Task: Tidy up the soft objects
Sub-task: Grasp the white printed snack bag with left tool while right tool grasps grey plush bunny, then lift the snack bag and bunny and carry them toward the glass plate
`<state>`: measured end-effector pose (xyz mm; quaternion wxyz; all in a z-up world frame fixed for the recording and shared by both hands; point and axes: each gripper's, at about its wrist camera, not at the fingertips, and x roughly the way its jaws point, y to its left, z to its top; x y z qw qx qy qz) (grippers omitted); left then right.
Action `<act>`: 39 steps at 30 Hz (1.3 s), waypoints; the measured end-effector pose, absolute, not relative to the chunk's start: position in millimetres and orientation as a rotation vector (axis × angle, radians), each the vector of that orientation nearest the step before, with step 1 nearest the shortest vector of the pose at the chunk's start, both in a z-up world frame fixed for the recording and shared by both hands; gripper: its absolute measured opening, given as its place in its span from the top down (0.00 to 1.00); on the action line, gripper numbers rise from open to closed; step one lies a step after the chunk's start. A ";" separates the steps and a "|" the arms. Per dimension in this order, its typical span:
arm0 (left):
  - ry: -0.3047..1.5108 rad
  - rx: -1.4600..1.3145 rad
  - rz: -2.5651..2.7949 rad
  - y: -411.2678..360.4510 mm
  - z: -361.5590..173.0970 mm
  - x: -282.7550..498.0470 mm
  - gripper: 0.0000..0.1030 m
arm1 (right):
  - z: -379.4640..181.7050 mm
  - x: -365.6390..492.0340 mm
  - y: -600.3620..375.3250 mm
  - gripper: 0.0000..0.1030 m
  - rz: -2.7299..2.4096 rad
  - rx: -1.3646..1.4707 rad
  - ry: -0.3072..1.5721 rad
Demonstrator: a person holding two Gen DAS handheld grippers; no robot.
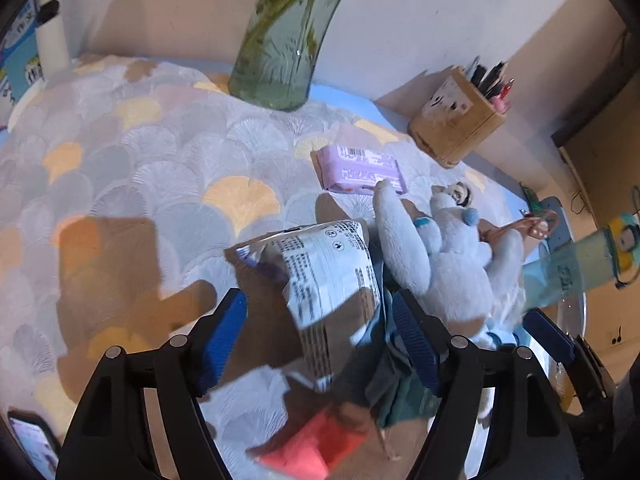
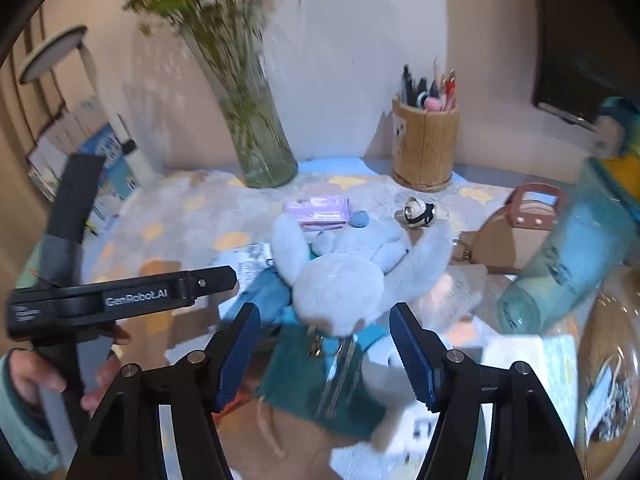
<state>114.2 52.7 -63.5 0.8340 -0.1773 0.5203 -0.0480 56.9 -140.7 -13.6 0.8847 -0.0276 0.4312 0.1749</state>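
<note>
A pale blue plush toy lies on the patterned cloth; it also shows in the left wrist view. A teal drawstring pouch lies just in front of it. A white printed tissue pack lies left of the plush. A purple pack lies behind. My left gripper is open, with the white pack between its fingers. My right gripper is open above the pouch and the plush's lower end, holding nothing.
A glass vase with stems and a wooden pen holder stand at the back. A tan small bag, a blue bottle, a red packet and a phone lie around.
</note>
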 end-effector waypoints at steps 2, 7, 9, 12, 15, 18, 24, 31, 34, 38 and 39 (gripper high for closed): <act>1.117 -0.382 -0.098 49.3 -70.1 119.7 0.28 | -23.1 65.1 -132.4 0.36 0.359 -0.115 0.906; 1.156 -0.418 -0.088 46.2 -87.0 128.5 0.28 | -42.0 79.5 -122.2 0.36 0.317 -0.160 0.962; 1.168 -0.472 -0.093 49.9 -93.4 131.3 0.28 | -47.1 81.9 -120.1 0.36 0.293 -0.171 0.954; 1.148 -0.594 -0.083 63.4 -98.3 131.0 0.31 | -52.3 85.3 -117.2 0.36 0.270 -0.196 0.933; 1.117 -0.682 -0.081 76.1 -100.1 130.2 0.42 | -55.3 88.5 -119.6 0.36 0.274 -0.169 0.928; 1.105 -0.682 -0.079 76.2 -103.4 133.0 0.45 | -58.2 89.4 -119.5 0.39 0.270 -0.169 0.922; 1.083 -0.745 -0.071 80.4 -107.1 126.9 0.62 | -58.8 86.5 -119.1 0.48 0.284 -0.150 0.904; 1.025 -0.743 -0.026 97.1 -92.0 111.6 0.65 | -48.3 75.3 -127.0 0.50 0.328 -0.081 0.888; 0.900 -0.674 -0.067 95.7 -52.8 97.9 0.65 | -40.8 67.6 -126.7 0.50 0.345 -0.076 0.868; 0.718 -0.463 -0.115 83.3 -0.2 81.5 0.64 | -30.5 55.6 -122.9 0.51 0.365 -0.095 0.834; 0.743 -0.553 -0.110 92.7 -4.4 85.1 0.65 | -28.9 54.4 -122.9 0.51 0.368 -0.094 0.831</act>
